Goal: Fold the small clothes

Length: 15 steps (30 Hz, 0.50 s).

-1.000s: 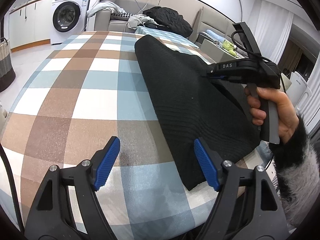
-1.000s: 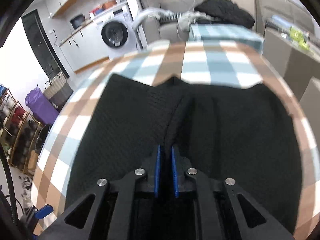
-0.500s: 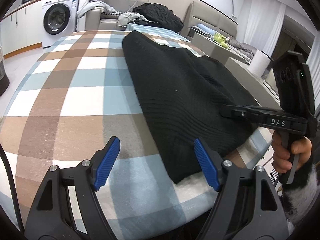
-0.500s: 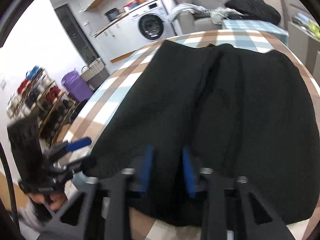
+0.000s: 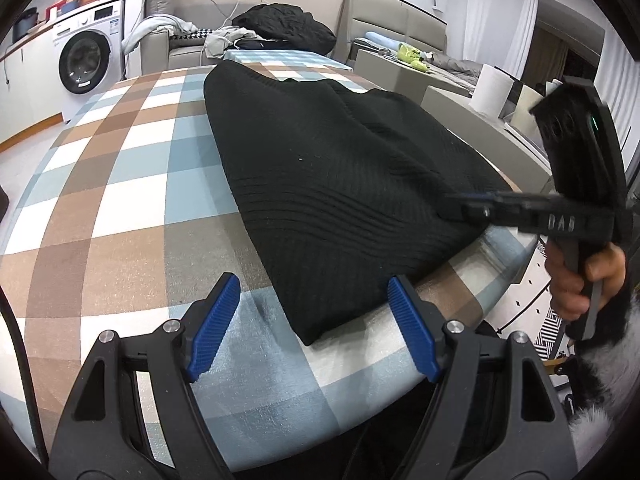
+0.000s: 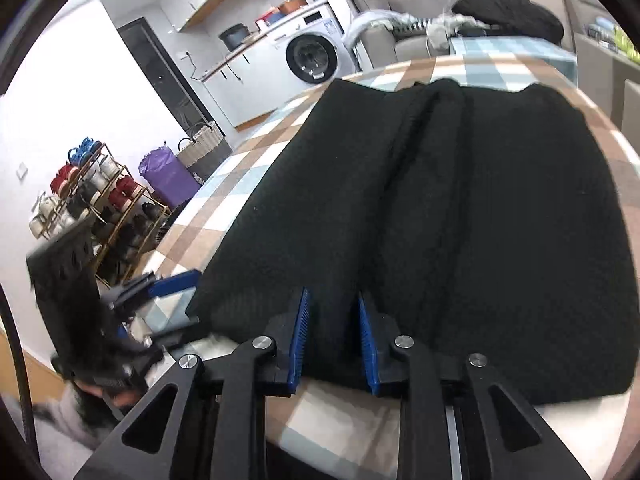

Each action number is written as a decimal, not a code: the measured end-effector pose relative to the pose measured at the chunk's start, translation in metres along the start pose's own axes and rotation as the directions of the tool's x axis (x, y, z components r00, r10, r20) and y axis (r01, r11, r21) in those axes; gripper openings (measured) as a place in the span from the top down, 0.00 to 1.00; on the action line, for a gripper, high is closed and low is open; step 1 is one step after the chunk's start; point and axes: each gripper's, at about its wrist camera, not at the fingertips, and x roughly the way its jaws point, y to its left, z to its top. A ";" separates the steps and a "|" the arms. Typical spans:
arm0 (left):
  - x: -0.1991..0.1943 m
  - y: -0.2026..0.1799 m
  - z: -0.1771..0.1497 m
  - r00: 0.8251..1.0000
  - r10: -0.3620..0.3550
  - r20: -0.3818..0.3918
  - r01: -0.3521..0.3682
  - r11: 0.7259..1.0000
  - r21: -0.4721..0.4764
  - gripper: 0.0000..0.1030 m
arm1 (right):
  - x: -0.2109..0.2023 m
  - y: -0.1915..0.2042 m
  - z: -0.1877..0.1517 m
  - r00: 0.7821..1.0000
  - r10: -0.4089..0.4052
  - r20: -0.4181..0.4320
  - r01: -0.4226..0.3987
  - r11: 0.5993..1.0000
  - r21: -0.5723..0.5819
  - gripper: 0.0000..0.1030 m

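A black knitted garment (image 5: 340, 184) lies spread flat on the checked tablecloth (image 5: 120, 200), with a lengthwise ridge down its middle (image 6: 432, 168). My left gripper (image 5: 312, 320) is open above the near table edge, and its blue pads straddle the garment's near corner without touching it. My right gripper (image 6: 332, 332) is at the garment's near hem. Its jaws are opening, with the black knit lying between the pads and no longer pinched. In the left wrist view the right gripper (image 5: 452, 206) reaches in from the right, held by a hand in a fluffy sleeve. The left gripper (image 6: 168, 292) shows at the table's left edge.
Behind the table stand a washing machine (image 5: 86, 60) and a sofa with a pile of dark clothes (image 5: 284, 26). A paper roll (image 5: 490, 90) stands at the right. A shoe rack (image 6: 92, 200), a purple bag (image 6: 168, 176) and a wicker basket (image 6: 202, 146) stand on the floor to the left.
My right gripper drew back to the near table edge, bringing the garment's hem with it, and its pads have parted from a tight pinch. The left gripper shifted slightly and stayed open.
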 end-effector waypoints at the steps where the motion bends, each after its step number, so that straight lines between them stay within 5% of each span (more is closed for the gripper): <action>1: 0.000 0.000 0.000 1.000 0.000 -0.001 0.000 1.000 -0.002 0.28 | 0.000 0.001 -0.004 1.000 -0.021 0.013 0.021 0.999 -0.025 0.83; 4: -0.003 0.003 0.001 1.000 0.006 0.015 -0.006 1.000 -0.015 0.28 | -0.002 0.000 -0.006 0.999 0.027 0.025 -0.027 1.000 -0.013 0.95; 9: -0.008 0.015 0.005 0.999 0.001 0.047 0.002 0.997 -0.072 0.28 | -0.004 -0.012 -0.001 0.999 0.032 0.002 -0.032 0.999 0.042 0.95; 15: -0.001 0.023 0.005 0.998 0.058 0.034 -0.054 0.992 -0.113 0.28 | -0.006 -0.006 -0.003 1.000 0.011 -0.001 -0.011 1.000 0.011 0.81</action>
